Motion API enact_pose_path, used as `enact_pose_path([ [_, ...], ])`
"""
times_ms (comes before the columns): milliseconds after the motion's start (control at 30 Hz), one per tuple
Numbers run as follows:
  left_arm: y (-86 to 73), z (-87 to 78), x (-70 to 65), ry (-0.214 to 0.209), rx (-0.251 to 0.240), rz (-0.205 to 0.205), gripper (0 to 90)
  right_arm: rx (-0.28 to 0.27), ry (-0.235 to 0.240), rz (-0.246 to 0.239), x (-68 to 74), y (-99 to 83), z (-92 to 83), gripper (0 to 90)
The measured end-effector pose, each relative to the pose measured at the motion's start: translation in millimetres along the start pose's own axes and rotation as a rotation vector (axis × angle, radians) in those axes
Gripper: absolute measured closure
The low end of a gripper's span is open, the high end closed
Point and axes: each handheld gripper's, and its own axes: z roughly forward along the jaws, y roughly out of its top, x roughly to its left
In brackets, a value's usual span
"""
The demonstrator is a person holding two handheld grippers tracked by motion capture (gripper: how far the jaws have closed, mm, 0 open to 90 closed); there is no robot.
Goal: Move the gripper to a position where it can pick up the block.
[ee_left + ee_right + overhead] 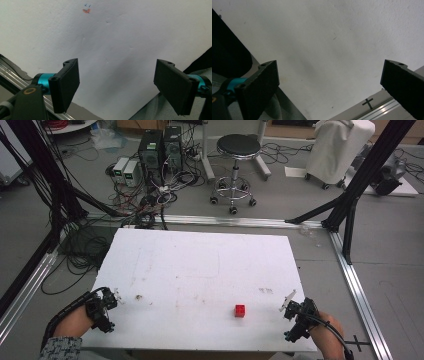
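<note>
White table [200, 265]: small red cube [240, 310], lower centre, probably light and rigid; grasp flat sides. Left gripper [107, 302] and right gripper [295, 310] both wide apart, empty.

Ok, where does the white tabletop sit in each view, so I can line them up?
High view: the white tabletop spans the middle, with a red cube near its front right.
Left gripper view: it covers the upper picture behind the open jaws.
Right gripper view: it runs from the top to the lower middle.
Shared landmark: the black floor cross off the tabletop's near right corner.
</note>
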Motion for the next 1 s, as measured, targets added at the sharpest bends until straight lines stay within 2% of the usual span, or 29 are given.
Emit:
enact_pose_path([
  [1000, 0.3, -2.5, -1.1, 0.004, -0.009, -0.002, 21.0, -0.003, -0.004, -0.003, 0.0, 0.1, -0.2, 1.2],
])
